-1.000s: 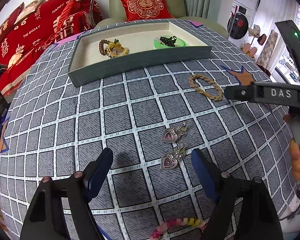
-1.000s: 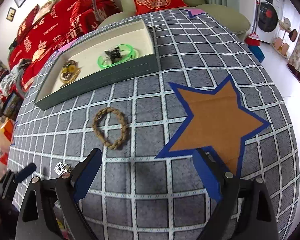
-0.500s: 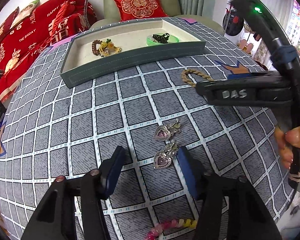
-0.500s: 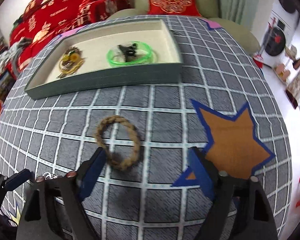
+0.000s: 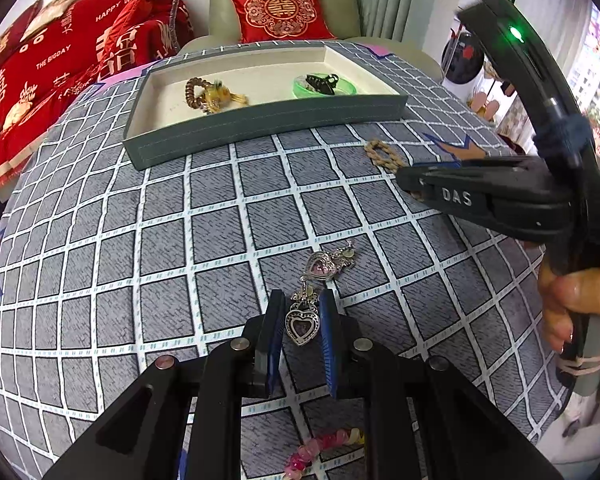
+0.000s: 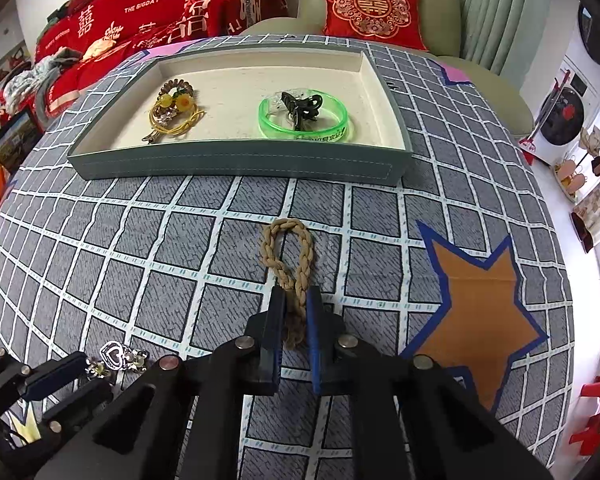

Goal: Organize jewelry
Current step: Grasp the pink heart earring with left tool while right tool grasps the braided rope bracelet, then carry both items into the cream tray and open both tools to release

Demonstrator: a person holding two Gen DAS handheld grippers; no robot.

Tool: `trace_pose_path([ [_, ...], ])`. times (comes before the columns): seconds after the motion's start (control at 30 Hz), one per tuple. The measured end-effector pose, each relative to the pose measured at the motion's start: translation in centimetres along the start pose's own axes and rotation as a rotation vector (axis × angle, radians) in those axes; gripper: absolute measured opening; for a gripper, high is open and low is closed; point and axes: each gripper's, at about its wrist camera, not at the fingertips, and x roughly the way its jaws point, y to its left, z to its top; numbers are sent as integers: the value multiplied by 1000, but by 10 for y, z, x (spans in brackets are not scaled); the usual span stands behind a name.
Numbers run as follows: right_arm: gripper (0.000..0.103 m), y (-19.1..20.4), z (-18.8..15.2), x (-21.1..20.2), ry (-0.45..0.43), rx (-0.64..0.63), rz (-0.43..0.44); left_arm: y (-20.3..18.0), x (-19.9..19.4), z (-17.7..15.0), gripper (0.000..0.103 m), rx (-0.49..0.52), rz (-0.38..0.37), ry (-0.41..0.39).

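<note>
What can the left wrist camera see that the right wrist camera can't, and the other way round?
Only the left view shows the pink bead bracelet and the person's hand. Only the right view shows the whole orange star patch. Both show the tray, the braided rope bracelet pinched in the right gripper, and the heart earring in the left gripper.

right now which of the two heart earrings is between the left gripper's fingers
The nearer heart earring, lying between the left gripper fingers. The other heart earring lies just beyond the fingertips, toward the tray.
</note>
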Motion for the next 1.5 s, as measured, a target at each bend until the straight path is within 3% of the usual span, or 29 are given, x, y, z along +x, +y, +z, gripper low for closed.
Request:
trace_pose_path([
  [0.57,11,-32,-1,-53,-84,121,154,19,-37,24,29,-36,-20,-83],
  [0.8,11,-30,9,-74,-126,101,159,26,-53,46,29,-14,5,-132],
  [1.27,11,-26,72,-106,-216,44,170,38,-68,113,30,48,90,-243],
  [1.5,11,-27,114,-94,-218,49,187,57,-47,147,29,-18,100,-247],
])
